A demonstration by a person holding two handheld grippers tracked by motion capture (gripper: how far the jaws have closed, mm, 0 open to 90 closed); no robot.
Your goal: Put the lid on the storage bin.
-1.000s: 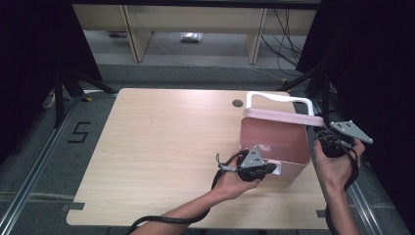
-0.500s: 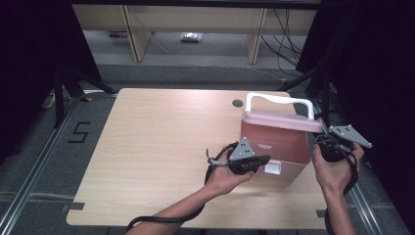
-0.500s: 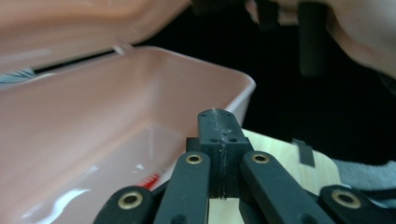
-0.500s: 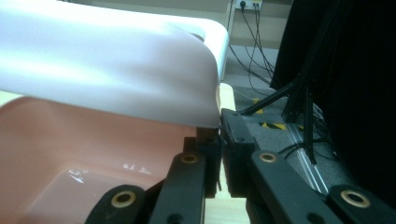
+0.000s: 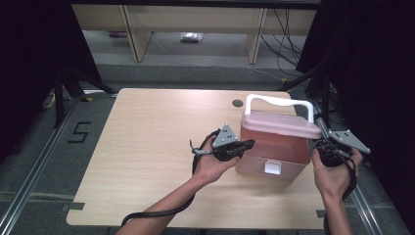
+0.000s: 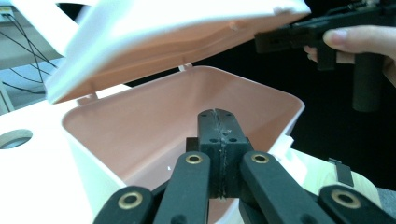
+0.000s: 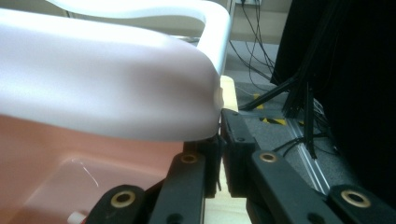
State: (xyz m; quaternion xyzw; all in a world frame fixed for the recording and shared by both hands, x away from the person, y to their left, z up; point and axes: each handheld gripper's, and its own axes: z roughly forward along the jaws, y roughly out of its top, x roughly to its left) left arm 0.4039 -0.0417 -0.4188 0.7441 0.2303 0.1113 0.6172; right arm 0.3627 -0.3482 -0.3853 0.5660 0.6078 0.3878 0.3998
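Observation:
A pink cooler box (image 5: 266,149) with a white lid (image 5: 279,125) and a white handle (image 5: 279,102) stands on the right part of the wooden table (image 5: 147,147). The lid (image 6: 154,42) is raised ajar over the pink inside (image 6: 154,130). My left gripper (image 5: 250,143) is shut and holds nothing. It hovers just left of the box's front, and its jaws (image 6: 217,116) point over the rim into the box. My right gripper (image 5: 315,144) sits at the box's right side. Its jaws (image 7: 219,135) are shut on the lid's corner edge (image 7: 212,100), holding it up.
A white latch (image 5: 272,168) sits on the box's front. A round cable hole (image 5: 238,103) lies in the table behind the box. Wooden shelving (image 5: 254,34) and cables (image 5: 288,44) stand beyond the far edge. The box is close to the table's right edge (image 5: 313,181).
My left gripper has drawn left and upward, away from the latch on the box's front. The right hand has stayed at the lid's corner.

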